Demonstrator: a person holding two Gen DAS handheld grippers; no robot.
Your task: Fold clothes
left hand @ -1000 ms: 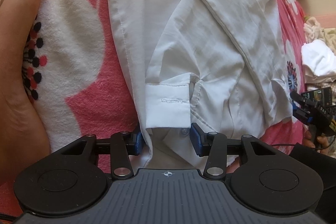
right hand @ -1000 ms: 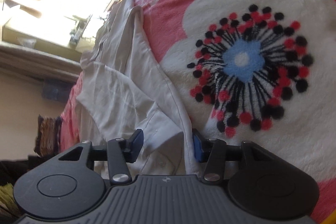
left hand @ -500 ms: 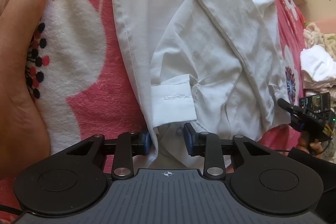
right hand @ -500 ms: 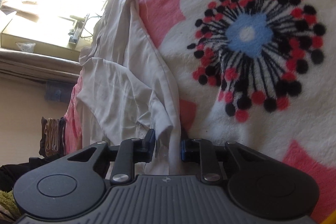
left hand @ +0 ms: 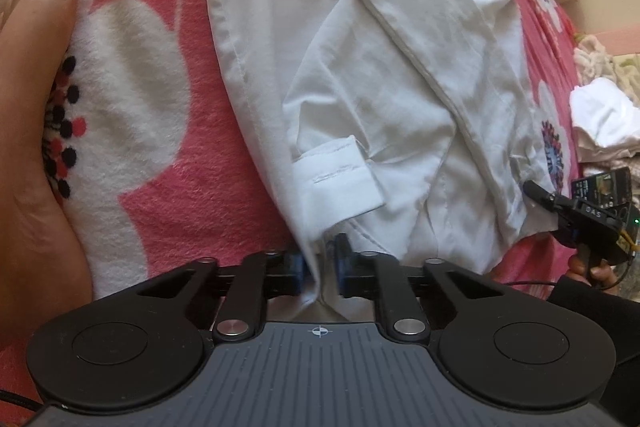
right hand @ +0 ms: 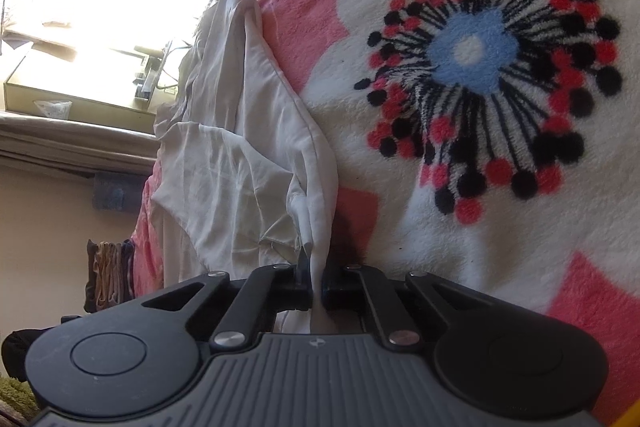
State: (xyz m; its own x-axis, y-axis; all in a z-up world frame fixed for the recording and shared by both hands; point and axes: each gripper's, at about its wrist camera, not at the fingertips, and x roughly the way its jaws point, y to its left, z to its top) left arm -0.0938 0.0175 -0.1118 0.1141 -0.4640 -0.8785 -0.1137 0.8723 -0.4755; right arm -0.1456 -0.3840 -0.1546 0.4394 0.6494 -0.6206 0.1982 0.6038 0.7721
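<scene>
White cotton button-up shirt (left hand: pixel 360 67) lies flat on the pink fleece blanket with white flower print (left hand: pixel 132 131). Left gripper (left hand: pixel 320 263) has just been closing; fingers pinch the shirt's hem edge just below the buttoned cuff (left hand: pixel 340 187). Right gripper (right hand: pixel 316 283) likewise (just closed), fingers clamped on the shirt's edge beside the blanket's blue-centred flower (right hand: pixel 480 67).

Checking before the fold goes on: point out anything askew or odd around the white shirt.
The white cotton shirt lies rumpled on the pink flowered fleece blanket, one buttoned cuff flopped crooked across its front. A bare foot rests on the blanket beside it. Both tongs, left and right, pinch its edge.
</scene>
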